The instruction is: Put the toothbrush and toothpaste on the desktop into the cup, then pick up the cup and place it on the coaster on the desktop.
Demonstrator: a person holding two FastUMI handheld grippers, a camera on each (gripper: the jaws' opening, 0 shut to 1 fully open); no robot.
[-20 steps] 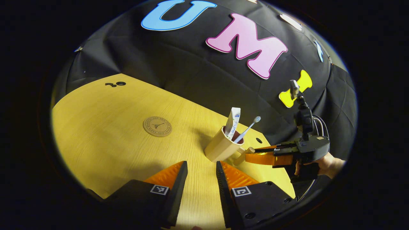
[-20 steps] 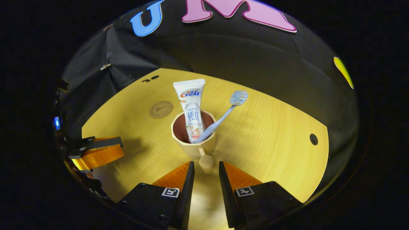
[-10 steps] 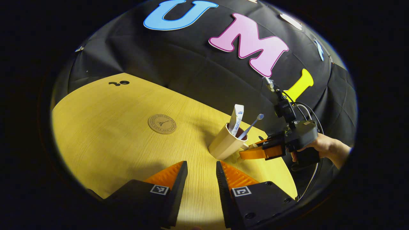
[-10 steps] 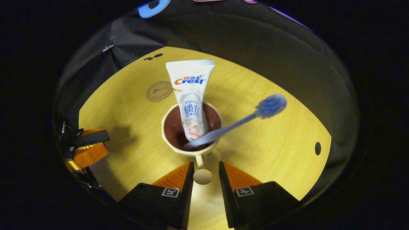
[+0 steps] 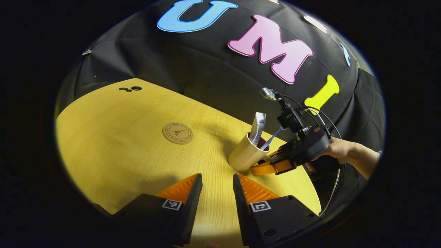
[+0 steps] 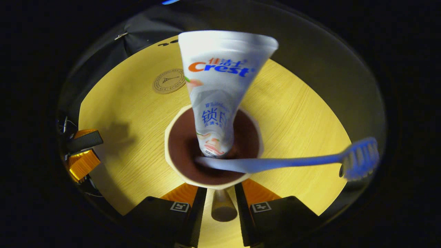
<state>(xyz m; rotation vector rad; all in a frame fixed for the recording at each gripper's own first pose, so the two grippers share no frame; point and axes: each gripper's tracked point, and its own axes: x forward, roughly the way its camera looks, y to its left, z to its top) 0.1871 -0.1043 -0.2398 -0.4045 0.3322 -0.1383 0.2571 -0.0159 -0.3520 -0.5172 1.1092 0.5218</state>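
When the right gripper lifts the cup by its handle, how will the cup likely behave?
The cup looks rigid, so probably no flexing. Held by its handle alone, it may tilt. The toothpaste and toothbrush lean loosely inside and could shift or tip out.

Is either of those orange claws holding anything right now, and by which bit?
The right gripper has its fingers around the cup handle; a firm grip cannot be told. The left gripper holds nothing.

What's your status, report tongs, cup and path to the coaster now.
Right tongs straddling cup handle, grip unconfirmed. Left tongs open, idle. Toothpaste and toothbrush in cup, on desk. Coaster unobstructed.
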